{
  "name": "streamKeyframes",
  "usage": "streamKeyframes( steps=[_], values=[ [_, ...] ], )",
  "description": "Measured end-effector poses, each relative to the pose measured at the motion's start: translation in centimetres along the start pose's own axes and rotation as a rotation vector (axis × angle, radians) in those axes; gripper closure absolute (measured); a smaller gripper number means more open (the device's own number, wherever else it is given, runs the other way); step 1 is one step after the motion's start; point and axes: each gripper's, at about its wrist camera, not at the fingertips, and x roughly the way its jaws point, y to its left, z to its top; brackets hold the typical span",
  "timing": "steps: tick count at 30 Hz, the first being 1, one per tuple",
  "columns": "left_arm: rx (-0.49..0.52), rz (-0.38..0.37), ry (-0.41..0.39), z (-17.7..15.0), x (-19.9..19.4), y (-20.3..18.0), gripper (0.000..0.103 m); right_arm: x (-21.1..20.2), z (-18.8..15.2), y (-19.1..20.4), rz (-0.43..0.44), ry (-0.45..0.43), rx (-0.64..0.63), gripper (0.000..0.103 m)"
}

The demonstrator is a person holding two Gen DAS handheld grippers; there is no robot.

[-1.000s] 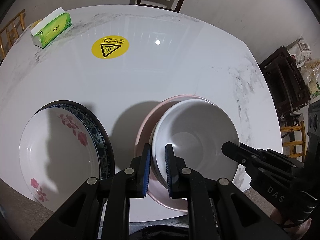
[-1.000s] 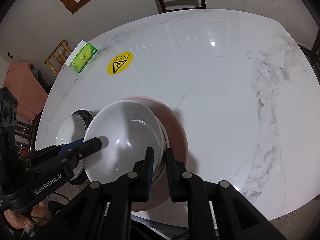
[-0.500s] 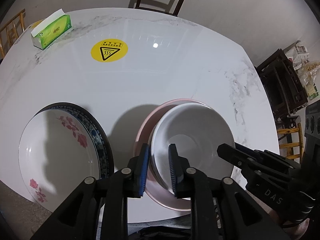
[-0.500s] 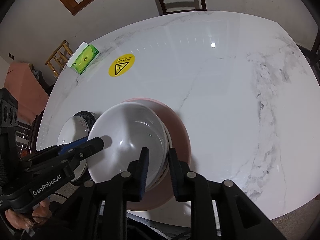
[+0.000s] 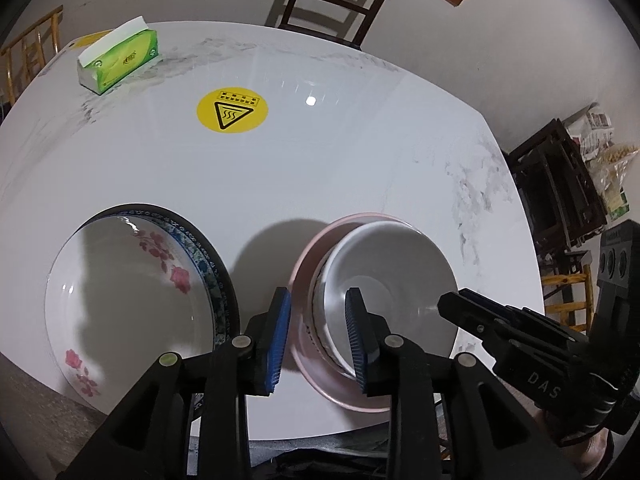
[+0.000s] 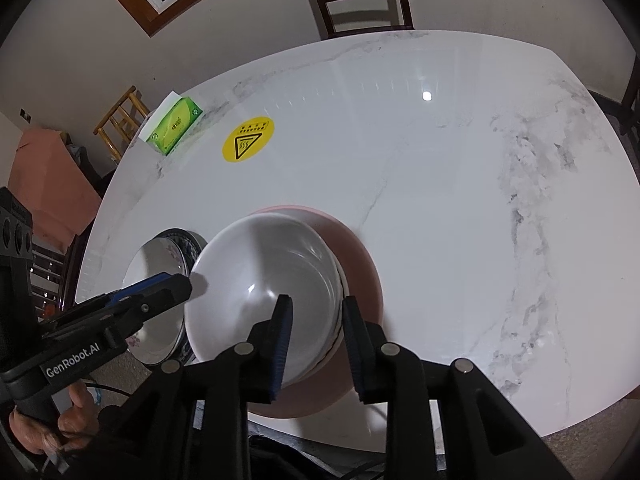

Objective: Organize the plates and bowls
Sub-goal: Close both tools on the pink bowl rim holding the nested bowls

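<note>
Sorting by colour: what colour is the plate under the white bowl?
Pink plate, clearest in the left wrist view.

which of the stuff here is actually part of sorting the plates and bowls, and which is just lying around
Part of the job:
white bowl
pink plate under it
flowered bowl
blue-rimmed plate under that
left gripper and right gripper, both open at the white bowl's rim

Just lying about:
tissue box
yellow sticker
chair

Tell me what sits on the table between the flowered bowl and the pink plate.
Nothing: in the left wrist view the table between the flowered bowl and the pink plate is bare and shadowed, with only the left gripper's blue pad above.
</note>
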Motion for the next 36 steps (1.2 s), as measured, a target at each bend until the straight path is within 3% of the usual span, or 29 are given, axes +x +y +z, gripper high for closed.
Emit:
streamKeyframes(
  steps=[2, 13, 36],
  values=[
    [-0.016, 0.000, -0.011, 0.0, -0.5, 0.4, 0.070, -0.4, 0.0, -0.1, 0.000, -0.007, 0.002, 0.077],
    [-0.105, -0.018, -0.025, -0.2, -1.7, 2.9, 0.070, -2.1, -0.4, -1.7, -0.022, -0.029, 0.044, 0.076],
    [-0.176, 0.014, 0.067, -1.5, 1.2, 3.9, 0.069, 0.4, -1.8, -3.5, -0.070, 0.049, 0.094, 0.076]
  ],
)
